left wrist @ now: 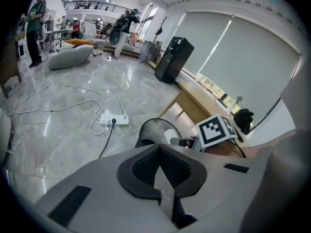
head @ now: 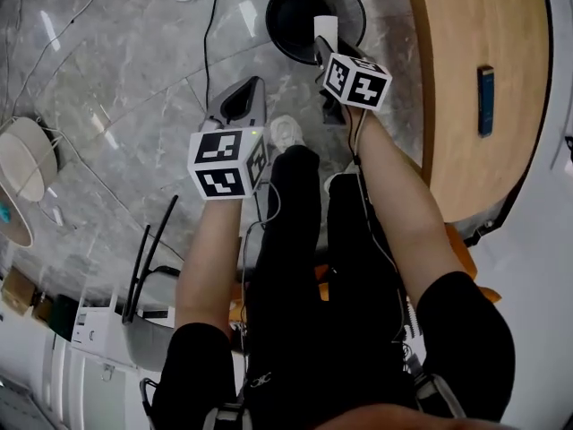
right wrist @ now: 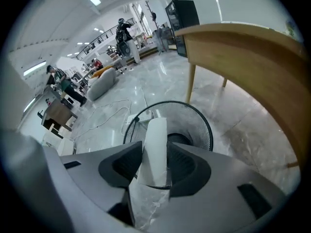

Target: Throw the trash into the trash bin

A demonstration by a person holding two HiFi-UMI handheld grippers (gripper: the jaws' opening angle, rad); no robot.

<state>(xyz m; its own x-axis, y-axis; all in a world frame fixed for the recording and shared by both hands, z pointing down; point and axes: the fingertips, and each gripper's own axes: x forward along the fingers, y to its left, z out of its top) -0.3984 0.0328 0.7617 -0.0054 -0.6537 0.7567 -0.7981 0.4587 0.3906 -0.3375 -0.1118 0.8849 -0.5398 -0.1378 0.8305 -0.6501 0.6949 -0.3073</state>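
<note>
Right claw [right wrist: 154, 154] clamped on white rolled trash [right wrist: 156, 130], poised over mouth of black mesh trash bin [right wrist: 206, 130] on the floor. Left claw [left wrist: 160, 163] closed, empty, nearer and left of bin. Carry judged done; trash not yet dropped, release is left

The trash bin [head: 315, 16] stands on the floor [head: 107, 88], just left of the worktop [head: 474, 25] in the head view and ahead of the person's shoe [head: 286, 133]. The right tongs [head: 324, 47] hang over the bin's near rim with the trash [head: 326, 25] between them, above the bin's mouth. The left tongs [head: 243, 106] sit left of the bin and nearer the person, apart from it. A power strip [left wrist: 112, 120] lies on the floor beyond the bin, to its left in the left gripper view.
</note>
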